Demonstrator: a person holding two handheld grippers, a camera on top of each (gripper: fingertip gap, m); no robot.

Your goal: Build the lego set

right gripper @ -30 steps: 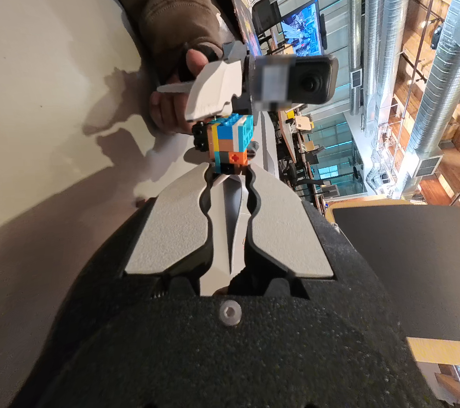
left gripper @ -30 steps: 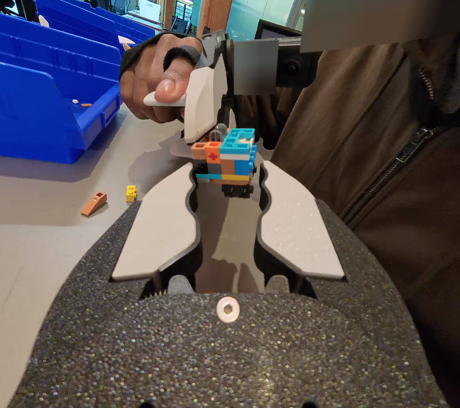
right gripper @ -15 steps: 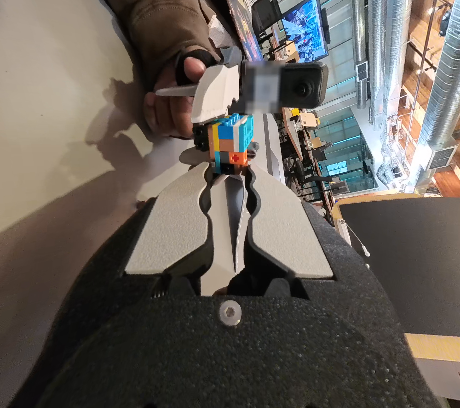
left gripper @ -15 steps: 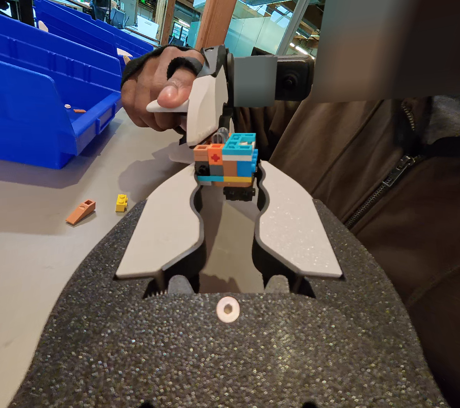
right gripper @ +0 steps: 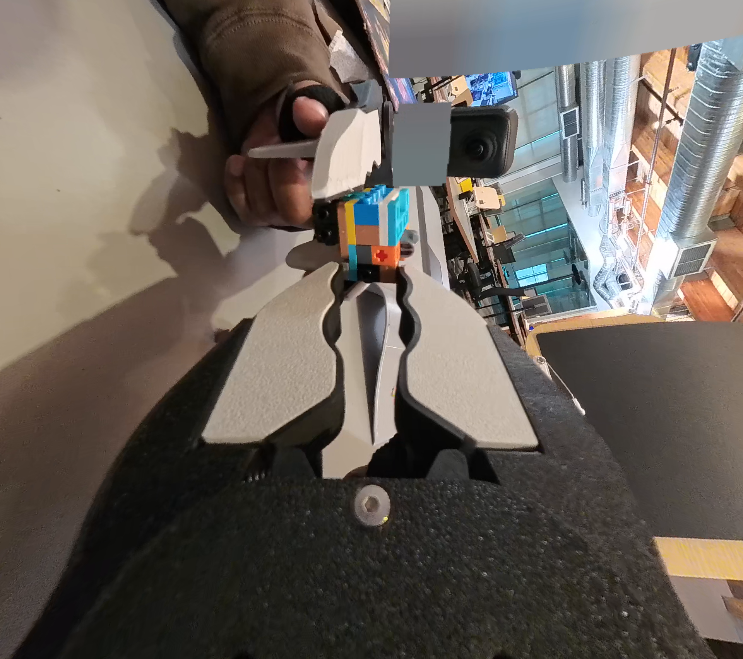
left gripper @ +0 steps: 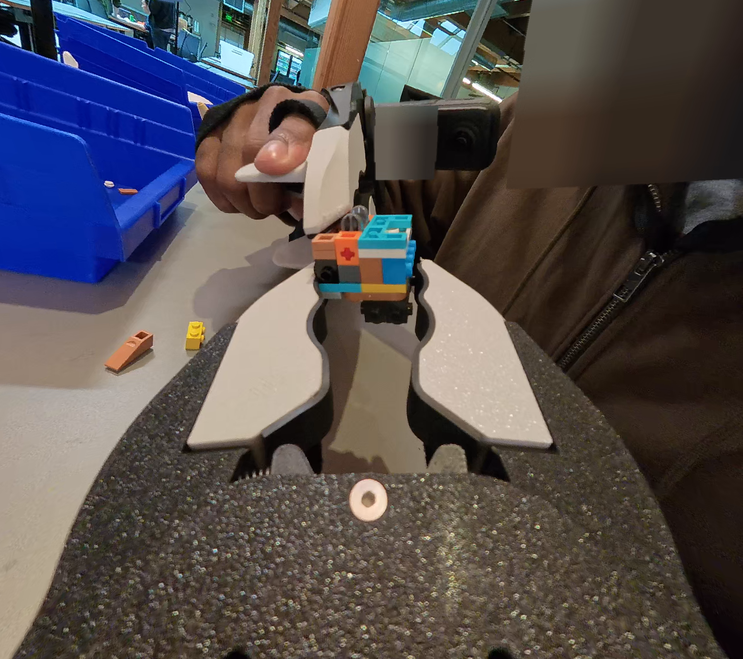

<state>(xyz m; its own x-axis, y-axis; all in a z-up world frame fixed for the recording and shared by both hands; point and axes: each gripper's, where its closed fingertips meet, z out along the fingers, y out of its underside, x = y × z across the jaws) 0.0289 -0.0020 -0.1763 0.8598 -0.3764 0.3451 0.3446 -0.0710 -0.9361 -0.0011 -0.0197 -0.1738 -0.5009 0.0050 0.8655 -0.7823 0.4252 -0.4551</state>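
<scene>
A small lego build (left gripper: 364,262) of orange, blue, teal, brown and black bricks is held in the air between both grippers. My left gripper (left gripper: 366,278) has its fingertips against the build's two sides, near its lower part. The right gripper's white finger (left gripper: 333,189) comes down onto the build's top left, with a hand behind it. In the right wrist view my right gripper (right gripper: 372,276) is shut on the black and orange end of the build (right gripper: 370,234). The left gripper's finger (right gripper: 345,161) presses on its far side.
Blue bins (left gripper: 80,177) stand on the grey table (left gripper: 60,418) at the left. A brown slope brick (left gripper: 129,350) and a small yellow brick (left gripper: 195,335) lie loose on the table. A person's brown jacket (left gripper: 603,318) fills the right side. Left and right tips are no more than a few centimetres apart.
The build has come down between my left fingertips, which now touch its sides. The right gripper kept its hold on the build throughout.
</scene>
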